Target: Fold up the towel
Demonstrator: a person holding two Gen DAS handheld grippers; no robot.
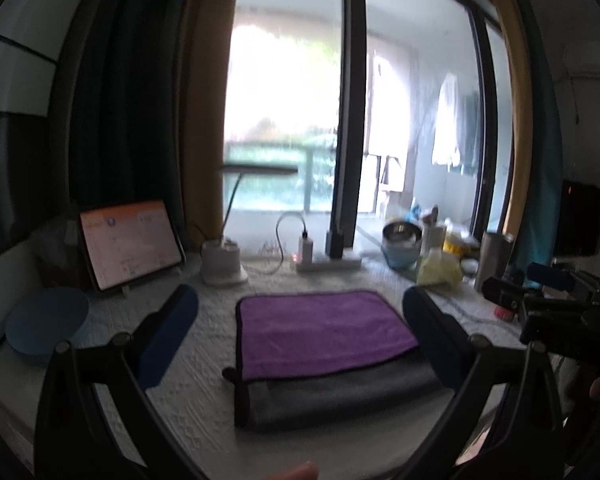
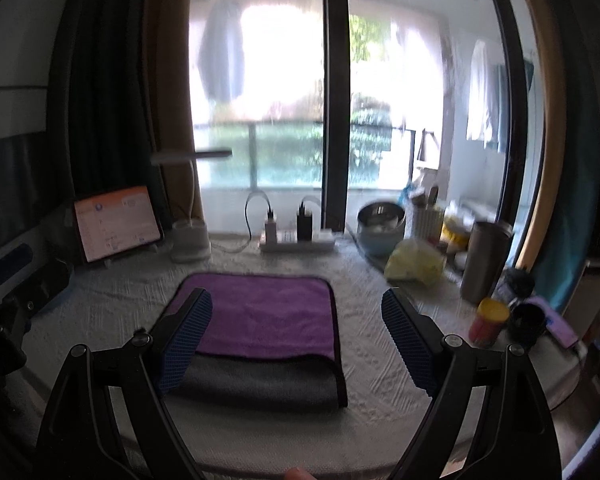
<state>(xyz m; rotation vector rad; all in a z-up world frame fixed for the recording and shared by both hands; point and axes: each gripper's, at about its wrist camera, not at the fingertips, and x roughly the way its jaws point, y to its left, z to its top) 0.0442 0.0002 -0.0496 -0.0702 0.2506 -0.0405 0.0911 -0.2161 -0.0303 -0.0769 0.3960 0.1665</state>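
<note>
A towel lies folded on the white textured table cover, purple side up with its grey side showing along the near edge; it also shows in the right wrist view. My left gripper is open and empty, held above the table with the towel between its blue-padded fingers. My right gripper is open and empty, above the towel's near right part, its left finger over the towel's left edge. The right gripper's body shows at the right in the left wrist view.
At the back stand a tablet, a white lamp base, a power strip with chargers, a steel bowl, a yellow bag, a steel tumbler and small jars. A blue round lid lies left.
</note>
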